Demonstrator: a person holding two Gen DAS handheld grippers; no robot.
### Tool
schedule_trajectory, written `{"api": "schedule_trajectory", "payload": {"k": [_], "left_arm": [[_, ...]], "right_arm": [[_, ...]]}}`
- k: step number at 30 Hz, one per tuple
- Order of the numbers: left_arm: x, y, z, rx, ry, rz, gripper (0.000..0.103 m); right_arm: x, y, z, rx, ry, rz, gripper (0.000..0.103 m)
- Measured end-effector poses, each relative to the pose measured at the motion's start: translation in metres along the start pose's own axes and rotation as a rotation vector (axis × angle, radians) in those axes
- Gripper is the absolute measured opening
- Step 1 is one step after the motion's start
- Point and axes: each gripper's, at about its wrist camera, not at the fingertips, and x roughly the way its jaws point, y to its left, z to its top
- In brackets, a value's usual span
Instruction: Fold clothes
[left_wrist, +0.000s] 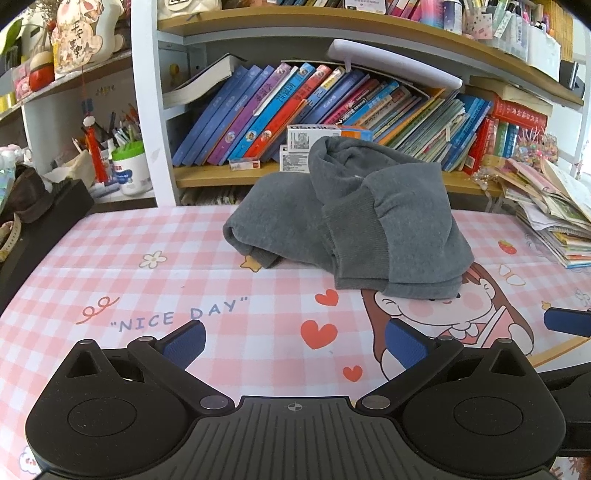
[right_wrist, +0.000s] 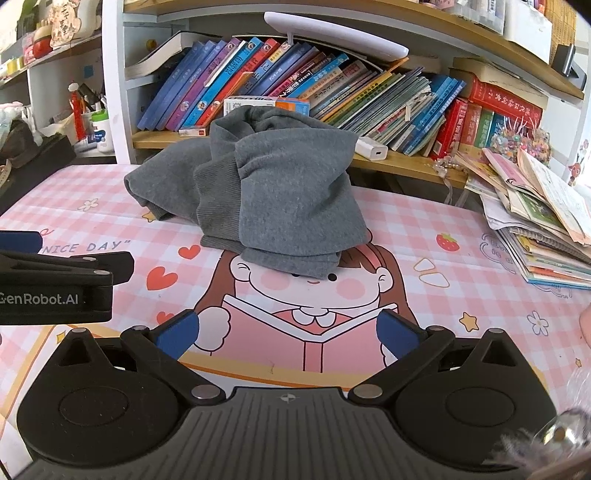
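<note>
A grey sweatshirt (left_wrist: 351, 218) lies crumpled in a heap on the pink checked table cover (left_wrist: 147, 280), its ribbed cuff facing me; the right wrist view shows the same sweatshirt (right_wrist: 273, 192) straight ahead. My left gripper (left_wrist: 295, 345) is open, low over the cover, well short of the heap. My right gripper (right_wrist: 288, 334) is open too, above the cartoon girl print, with nothing between its fingers. The left gripper's body (right_wrist: 55, 284) shows at the left edge of the right wrist view. The right gripper's blue fingertip (left_wrist: 565, 321) pokes in at the right edge of the left wrist view.
A bookshelf (left_wrist: 332, 110) full of leaning books stands right behind the sweatshirt. A loose pile of magazines (left_wrist: 554, 214) sits at the table's right side. A black box (left_wrist: 40, 221) and a pen pot (left_wrist: 129, 166) are at the left.
</note>
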Motion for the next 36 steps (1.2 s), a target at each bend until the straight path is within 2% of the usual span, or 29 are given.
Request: {"api": "schedule_trajectory", "payload": {"k": [21, 36], "left_arm": [[0.0039, -0.0018, -0.0013, 0.017, 0.026, -0.042, 0.103], [0.0027, -0.0039, -0.0001, 0.034, 0.01, -0.076, 0.103]], "right_arm": [[0.0002, 0.0001, 0.0011, 0.003, 0.013, 0.02, 0.103], [0.0026, -0.002, 0.0022, 0.009, 0.017, 0.039, 0.101]]}}
